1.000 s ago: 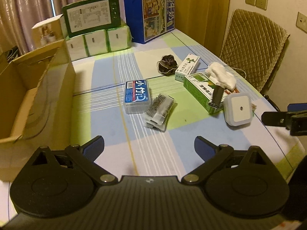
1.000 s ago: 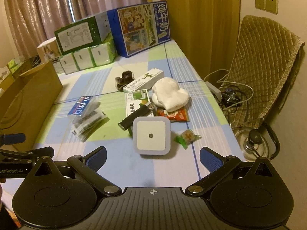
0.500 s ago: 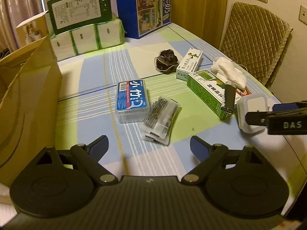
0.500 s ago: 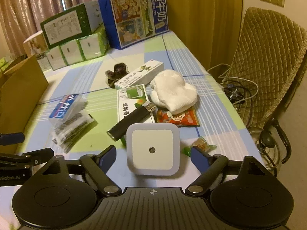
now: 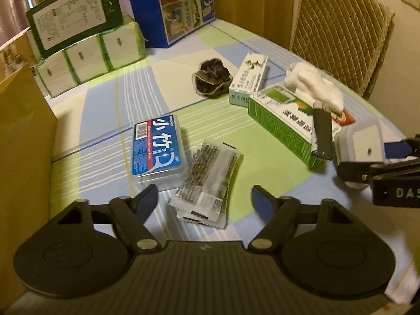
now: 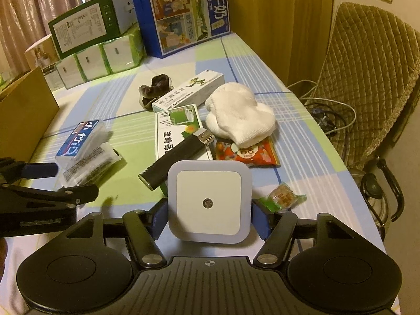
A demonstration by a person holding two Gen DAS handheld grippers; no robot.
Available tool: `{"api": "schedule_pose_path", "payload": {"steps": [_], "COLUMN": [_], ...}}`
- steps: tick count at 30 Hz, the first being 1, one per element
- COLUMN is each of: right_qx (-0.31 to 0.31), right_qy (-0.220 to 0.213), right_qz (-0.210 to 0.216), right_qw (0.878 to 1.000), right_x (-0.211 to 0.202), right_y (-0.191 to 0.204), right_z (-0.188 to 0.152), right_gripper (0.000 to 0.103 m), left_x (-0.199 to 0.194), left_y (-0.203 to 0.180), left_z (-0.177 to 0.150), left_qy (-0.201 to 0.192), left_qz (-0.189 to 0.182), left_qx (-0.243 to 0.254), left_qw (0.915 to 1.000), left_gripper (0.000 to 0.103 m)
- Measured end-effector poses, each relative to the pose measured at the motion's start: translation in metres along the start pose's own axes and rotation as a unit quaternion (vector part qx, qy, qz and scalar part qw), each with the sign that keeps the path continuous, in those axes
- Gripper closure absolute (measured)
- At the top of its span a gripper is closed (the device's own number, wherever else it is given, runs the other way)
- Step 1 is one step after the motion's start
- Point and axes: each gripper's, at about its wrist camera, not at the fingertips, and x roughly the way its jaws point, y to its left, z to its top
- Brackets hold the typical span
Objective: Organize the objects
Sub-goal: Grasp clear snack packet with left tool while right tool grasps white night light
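The white night light [image 6: 208, 203] looks like a small hard plastic block, light to lift, smooth and probably a little slippery on its rounded edges. Its flat left and right sides seem the sensible place to take it, and that is where the right gripper [image 6: 209, 219] has it: the blue pads [image 6: 160, 219] press against both sides, the jaws closed to the width of the block. It sits just in front of the black lighter [image 6: 176, 160], which lies across the green box [image 6: 179, 128]. Whether it is lifted off the tablecloth [image 6: 302, 141] I cannot tell.

The left gripper [image 5: 204, 200] hovers with jaws spread wide and nothing between them, its tips either side of the near end of the clear snack packets [image 5: 208, 183], not touching as far as I can see. Those packets lie just beside the blue floss case [image 5: 157, 149], left of the green box. They look thin, crinkly and limp, best pinched across the middle.
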Motion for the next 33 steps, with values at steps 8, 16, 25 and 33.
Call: {"api": "schedule_pose_path", "payload": {"steps": [8,16,25,33], "right_qx": [0.006,-0.025,-0.037,-0.033], "right_qy": [0.005,0.033,0.036,0.04], "right_qz": [0.005,0.03,0.03,0.022], "right_qw": [1.0,0.999,0.998,0.998], "right_x": [-0.002,-0.033,-0.037,-0.03], "right_y": [0.001,0.026,0.037,0.035], "right_z": [-0.001,-0.025,-0.04,-0.042], "right_gripper": [0.04,0.04,0.04,0.033], "left_x": [-0.002,-0.06,-0.073,-0.05], "left_y": [0.002,-0.008,-0.004,-0.005], "left_z": [-0.012,-0.065,-0.081,-0.063], "left_qy": [0.02,0.04,0.013,0.02], "left_qz": [-0.001,0.015,0.02,0.006], "left_qx": [-0.016,-0.042,-0.025,0.01], "left_qw": [0.9997,0.9982,0.9994,0.9997], "left_gripper": [0.064,0.063,0.048,0.05]}}
